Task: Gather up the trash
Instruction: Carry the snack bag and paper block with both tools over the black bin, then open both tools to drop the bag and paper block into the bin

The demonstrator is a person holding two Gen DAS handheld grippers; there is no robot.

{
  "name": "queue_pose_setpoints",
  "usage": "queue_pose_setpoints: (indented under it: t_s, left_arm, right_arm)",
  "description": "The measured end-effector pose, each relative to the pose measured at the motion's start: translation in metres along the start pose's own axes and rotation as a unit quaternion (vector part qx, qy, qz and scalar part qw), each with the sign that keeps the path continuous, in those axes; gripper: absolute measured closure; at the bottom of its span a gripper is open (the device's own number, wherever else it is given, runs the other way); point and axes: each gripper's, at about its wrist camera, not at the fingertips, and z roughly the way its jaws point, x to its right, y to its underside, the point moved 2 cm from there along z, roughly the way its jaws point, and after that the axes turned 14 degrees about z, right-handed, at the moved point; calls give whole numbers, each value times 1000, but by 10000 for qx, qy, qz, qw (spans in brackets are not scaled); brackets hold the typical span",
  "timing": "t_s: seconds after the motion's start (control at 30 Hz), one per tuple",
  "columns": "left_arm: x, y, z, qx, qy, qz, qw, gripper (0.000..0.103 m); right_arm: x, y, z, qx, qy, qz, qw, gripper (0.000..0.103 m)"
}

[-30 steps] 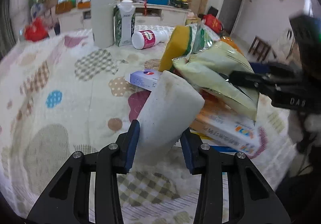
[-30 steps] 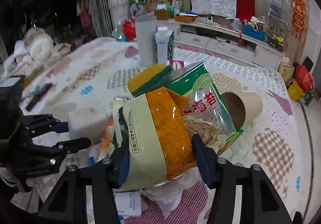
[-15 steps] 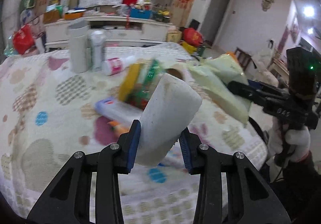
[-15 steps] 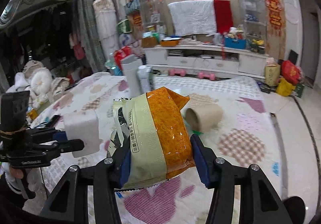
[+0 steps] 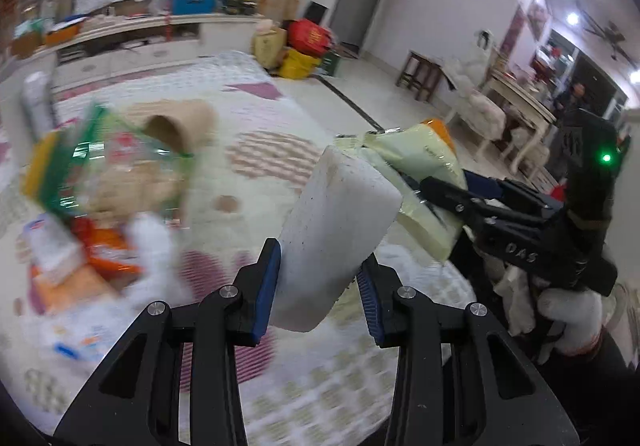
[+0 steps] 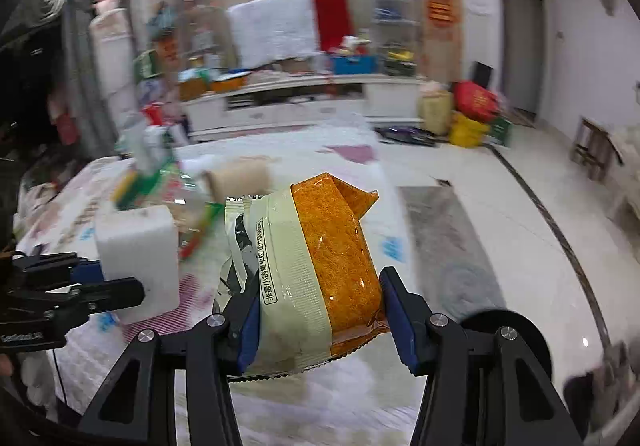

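Behind both hands the patchwork bed [image 5: 256,118] is messy with a paper cup [image 5: 180,124], so the left gripper [image 5: 318,286] should squeeze its white foam block [image 5: 336,242] tight, and the right gripper [image 6: 318,316] should hug its orange snack bag [image 6: 316,266] until a bin shows up.
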Motion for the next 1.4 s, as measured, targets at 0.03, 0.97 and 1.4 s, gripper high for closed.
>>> queue_pose_setpoints:
  t_s: [0.03,0.97,1.4]
  left_arm:
    - [10,-4,7,-37,70,57,10000,67]
    - [137,-61,165,-661,1291,444,9884,66]
    - [135,-56,182,-731,1579,108,9847,42]
  right_arm:
    - [11,0,0,-20,73,84,9999,50]
    - [210,34,-1,-189,1871,1425,9718,50]
    - [226,43,16,-372,1952,1797,9635,30]
